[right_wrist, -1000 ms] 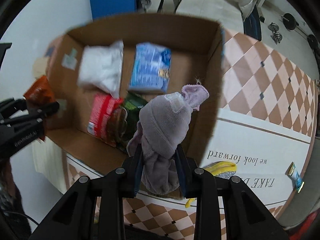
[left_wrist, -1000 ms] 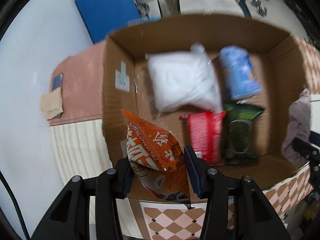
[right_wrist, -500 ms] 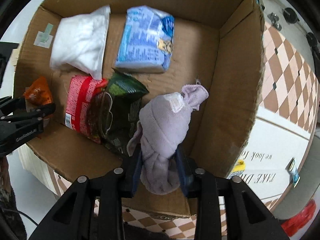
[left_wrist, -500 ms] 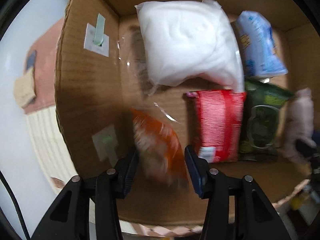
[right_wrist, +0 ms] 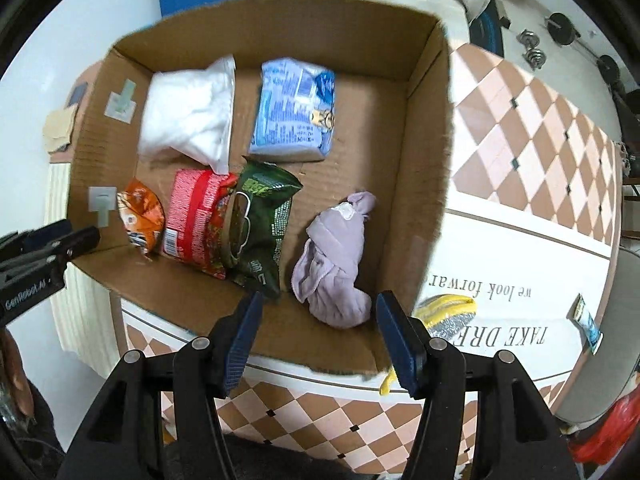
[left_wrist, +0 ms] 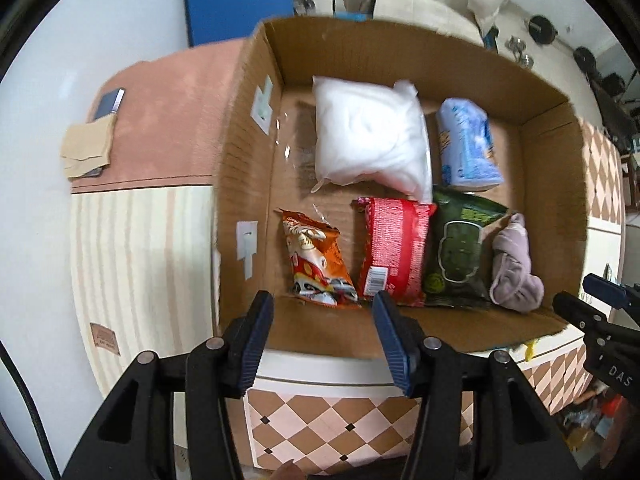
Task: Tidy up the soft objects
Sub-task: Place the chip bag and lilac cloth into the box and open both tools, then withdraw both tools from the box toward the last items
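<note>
Cardboard makes the nearest edge: the low front wall of the cardboard box (left_wrist: 360, 332) lies just beyond both grippers. The left gripper (left_wrist: 322, 338) hangs above that wall at the box's left end, jaws spread wide and holding nothing, pointed down into the box. The right gripper (right_wrist: 318, 334) does likewise at the right end, jaws wide apart and bare.

Along the near row inside lie, left to right, an orange snack bag (left_wrist: 318, 260), a red packet (left_wrist: 392, 248), a dark green pouch (left_wrist: 456, 248) overlapping the red packet's edge, and a rolled lilac cloth (right_wrist: 336, 260). Bare cardboard floor shows between the orange bag and the left wall, and again between the cloth and the tall right wall. In the far row sit a white padded bag (left_wrist: 368, 140), its corner lying over the red packet, and a blue tissue pack (right_wrist: 294, 110); the floor to the right of the pack is bare.

Only the right wrist view shows the desk (right_wrist: 532, 128) with its checked cloth, a yellow object (right_wrist: 444, 306) and a small wrapper (right_wrist: 588, 322) beyond the right wall. Only the left view shows the pink surface (left_wrist: 168, 116) carrying a beige cloth (left_wrist: 86, 146).
</note>
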